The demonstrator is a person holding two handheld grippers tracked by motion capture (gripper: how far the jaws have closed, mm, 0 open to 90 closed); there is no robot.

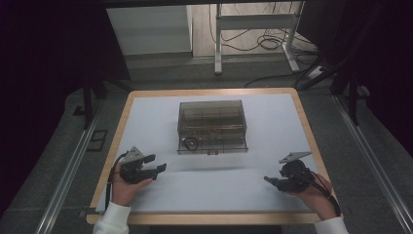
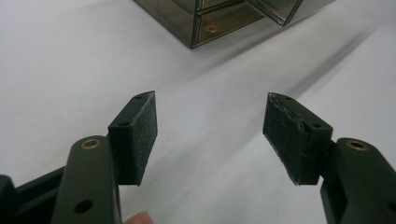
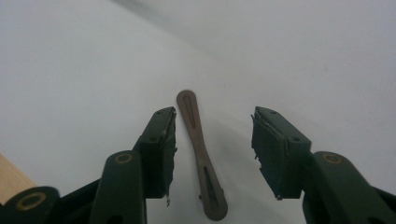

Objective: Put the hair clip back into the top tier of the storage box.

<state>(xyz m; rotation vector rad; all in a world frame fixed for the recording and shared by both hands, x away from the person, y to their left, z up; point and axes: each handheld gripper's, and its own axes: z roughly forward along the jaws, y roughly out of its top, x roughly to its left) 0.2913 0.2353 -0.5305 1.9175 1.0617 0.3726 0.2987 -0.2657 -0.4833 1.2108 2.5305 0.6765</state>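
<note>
A smoky see-through drawer box stands in the middle of the white table cover, and its near corner is in the left gripper view. My left gripper rests at the front left, pointing toward the box. Its jaws stand open over bare cover, with nothing between them. At the front right my right gripper points left. In the right gripper view its jaws straddle a slim brown flat clip lying on the cover. Neither pad touches the clip.
A dark ring lies at the box's front left corner, beside a pulled-out drawer. The table's wooden rim frames the cover, and a wood edge is close to the right gripper. Cables and a frame stand on the floor beyond.
</note>
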